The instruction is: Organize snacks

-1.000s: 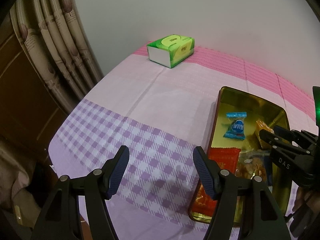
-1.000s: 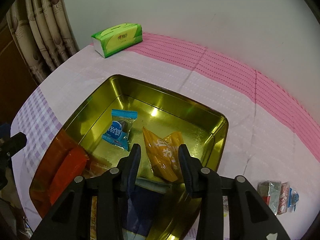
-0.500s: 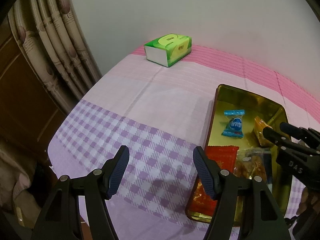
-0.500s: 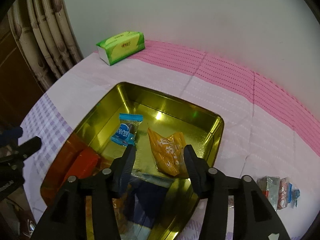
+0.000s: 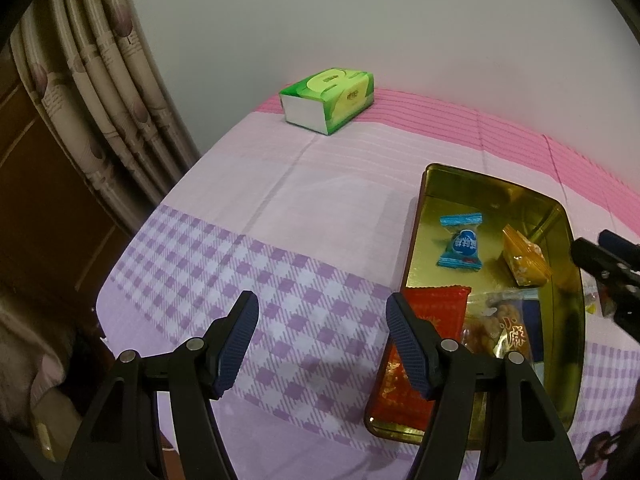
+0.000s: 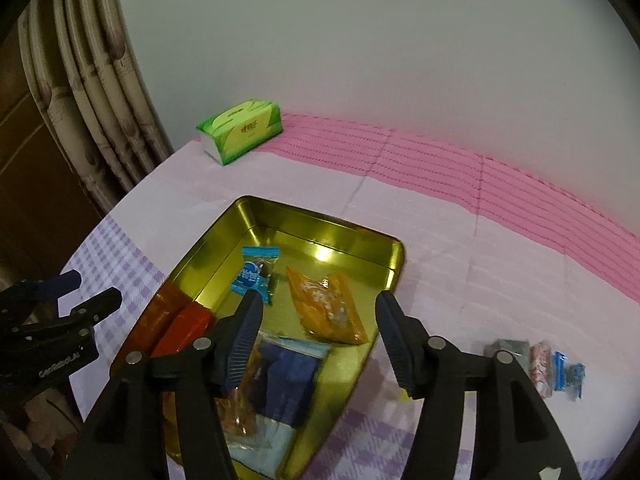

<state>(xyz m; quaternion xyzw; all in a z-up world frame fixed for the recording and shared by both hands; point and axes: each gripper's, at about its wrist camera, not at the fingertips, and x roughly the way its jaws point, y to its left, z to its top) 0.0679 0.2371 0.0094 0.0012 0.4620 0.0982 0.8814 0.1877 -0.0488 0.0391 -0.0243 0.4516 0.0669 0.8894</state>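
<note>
A gold tin tray [image 6: 320, 226] [image 5: 492, 184] sits on the table and holds a blue wrapped candy [image 6: 256, 274] [image 5: 460, 246], an orange snack packet [image 6: 326, 308] [image 5: 524, 260], a red packet [image 5: 424, 344] [image 6: 180, 330] and a blue-and-clear packet [image 6: 288, 376]. My right gripper [image 6: 318, 328] is open and empty, above the tray near the orange packet. My left gripper [image 5: 322, 336] is open and empty over the purple-checked cloth, left of the tray. Several small wrapped snacks [image 6: 536, 364] lie on the cloth right of the tray.
A green tissue pack [image 5: 330, 100] [image 6: 240, 130] lies at the far side of the table near the wall. Curtains [image 5: 100, 92] hang at the left, past the table's left edge. Pink and purple cloth [image 5: 280, 200] covers the table.
My right gripper has opened wide and drawn back and up from the tray, leaving the orange packet lying inside. My left gripper has barely moved.
</note>
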